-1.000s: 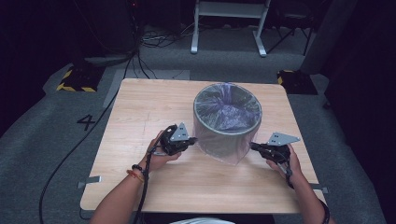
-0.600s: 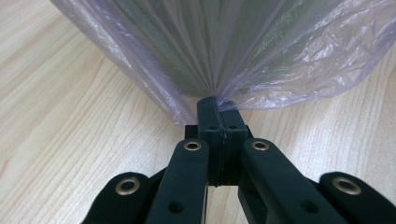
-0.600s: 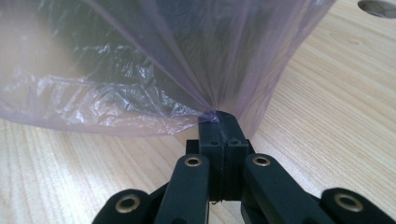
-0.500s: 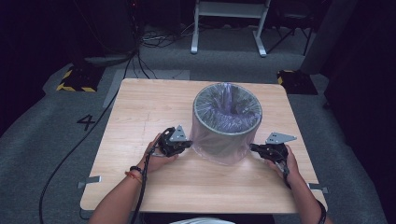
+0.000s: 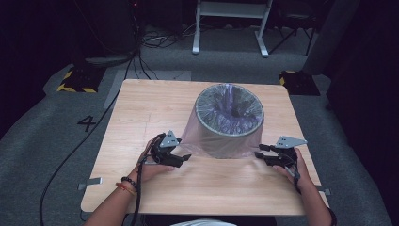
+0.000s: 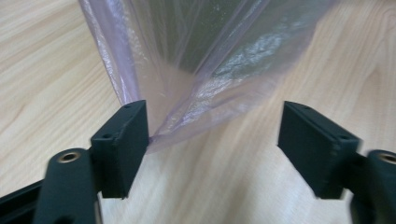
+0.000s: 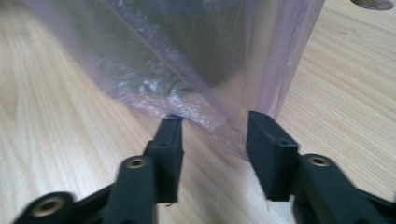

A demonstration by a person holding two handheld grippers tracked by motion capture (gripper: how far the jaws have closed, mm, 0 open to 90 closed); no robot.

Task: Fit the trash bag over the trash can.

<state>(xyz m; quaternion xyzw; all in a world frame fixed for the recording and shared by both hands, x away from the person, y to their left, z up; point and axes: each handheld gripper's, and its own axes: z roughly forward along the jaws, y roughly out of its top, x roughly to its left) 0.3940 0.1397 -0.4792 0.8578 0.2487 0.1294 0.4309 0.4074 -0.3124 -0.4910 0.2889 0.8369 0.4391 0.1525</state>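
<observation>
Bin (image 5: 229,136) stood mid-bench (image 5: 150,108), a thin lilac bin liner (image 6: 205,88) pulled down over its outside to the base. Left gripper (image 5: 175,157) at near-left foot, fingers just opened wide, film hem brushing 1 pad, unpinched. Right gripper (image 5: 269,156) at near-right foot, fingers just part-opened, hem loose between them. Liner judged light, limp, slippery, tear-prone; best pinched at the bunched hem corner (image 7: 219,123), not the taut wall.
</observation>
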